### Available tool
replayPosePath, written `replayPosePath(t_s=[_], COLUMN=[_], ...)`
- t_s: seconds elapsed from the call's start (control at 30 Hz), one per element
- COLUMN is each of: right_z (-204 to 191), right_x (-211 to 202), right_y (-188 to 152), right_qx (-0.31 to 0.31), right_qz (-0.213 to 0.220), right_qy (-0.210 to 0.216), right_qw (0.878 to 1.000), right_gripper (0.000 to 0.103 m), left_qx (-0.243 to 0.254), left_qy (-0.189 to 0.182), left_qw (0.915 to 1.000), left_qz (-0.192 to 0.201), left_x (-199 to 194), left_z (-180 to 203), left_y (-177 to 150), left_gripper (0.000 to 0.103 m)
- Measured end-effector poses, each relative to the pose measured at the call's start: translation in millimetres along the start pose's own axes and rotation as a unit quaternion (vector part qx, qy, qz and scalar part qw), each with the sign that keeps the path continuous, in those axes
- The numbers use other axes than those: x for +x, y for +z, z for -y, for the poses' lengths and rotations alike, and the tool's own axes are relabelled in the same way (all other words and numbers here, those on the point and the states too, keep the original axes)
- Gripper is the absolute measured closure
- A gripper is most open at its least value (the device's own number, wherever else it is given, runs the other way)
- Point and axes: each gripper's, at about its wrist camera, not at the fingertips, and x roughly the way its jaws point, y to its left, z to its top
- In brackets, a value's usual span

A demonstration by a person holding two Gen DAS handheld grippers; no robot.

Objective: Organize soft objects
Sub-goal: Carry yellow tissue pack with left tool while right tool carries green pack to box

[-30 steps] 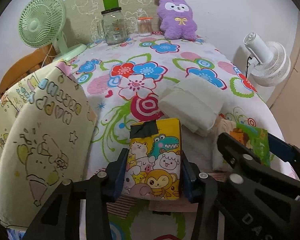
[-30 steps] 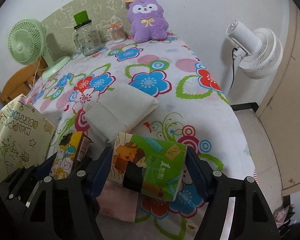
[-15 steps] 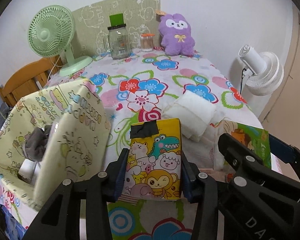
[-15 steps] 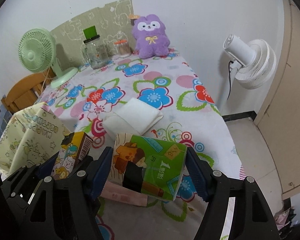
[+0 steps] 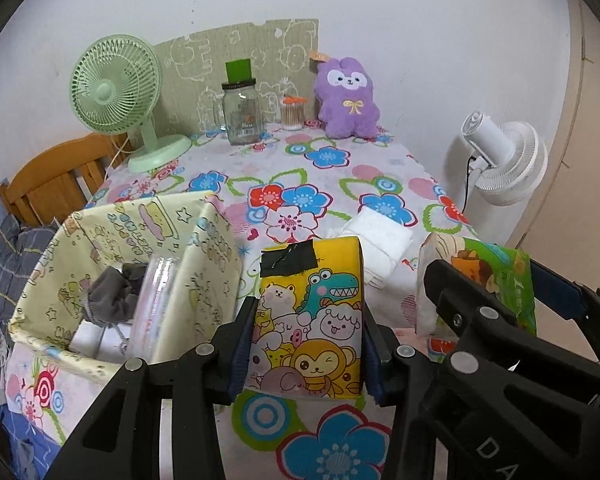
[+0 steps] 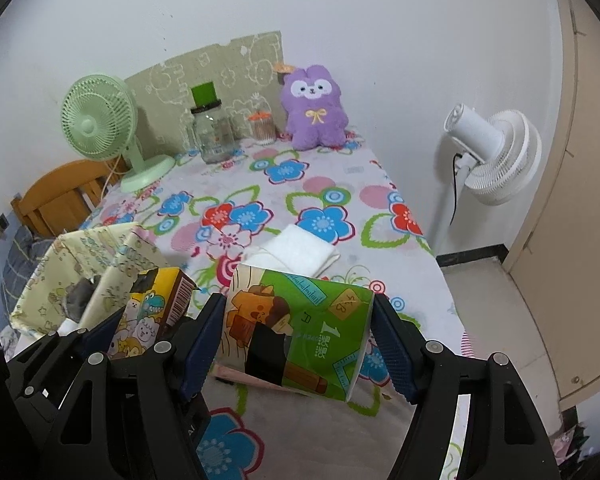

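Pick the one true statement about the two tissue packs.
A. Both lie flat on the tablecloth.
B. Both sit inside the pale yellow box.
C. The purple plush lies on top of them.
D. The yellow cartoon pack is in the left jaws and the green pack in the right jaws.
D: the left gripper clamps the yellow cartoon pack, and the right gripper clamps the green pack, above the tablecloth.

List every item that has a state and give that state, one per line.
Left tool: shut on the yellow tissue pack, lifted off the table.
Right tool: shut on the green tissue pack, lifted.
Storage box: open, grey cloth inside.
Glass jar: upright, lid on.
Green fan: upright; running or not, cannot tell.
White folded cloth: flat on the table.
Purple plush: upright against the wall.
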Motion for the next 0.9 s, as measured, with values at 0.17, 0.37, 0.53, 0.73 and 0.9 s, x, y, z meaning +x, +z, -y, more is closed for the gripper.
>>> replayPosePath(t_s=[0.17,0.37,0.53,0.73,0.9], right_z=[-9.5,-21.3,-31.8,-45.6,-58.1], right_x=[-20.0,-42.3,-58.8,-74.5,-81.2], right_y=[1.4,3.1,4.9,6.6,8.2], right_qx=[-0.002,-0.01,-0.011,-0.016,-0.02], right_qz=[0.015,0.033,0.045,0.056,0.06], right_qy=[-0.001,-0.005,-0.007,-0.008,-0.005], right_qw=[1.0,0.999,0.999,0.998,0.998], right_gripper=[0.028,0.028,0.028,0.028,0.028], left_qx=[0.002,0.002,0.004,0.004,0.001], left_qy=[-0.001,-0.004,-0.007,-0.011,-0.014], left_qw=[0.9998,0.9994,0.9988,0.9983,0.9981], left_qz=[0.017,0.035,0.048,0.058,0.061], left_x=[-20.8,-42.9,-60.2,-73.9,-79.6], left_z=[-5.7,-13.7,-22.1,-33.9,-46.4], left_y=[0.5,0.9,2.5,6.4,7.6], left_gripper=[0.056,0.056,0.056,0.056,0.056])
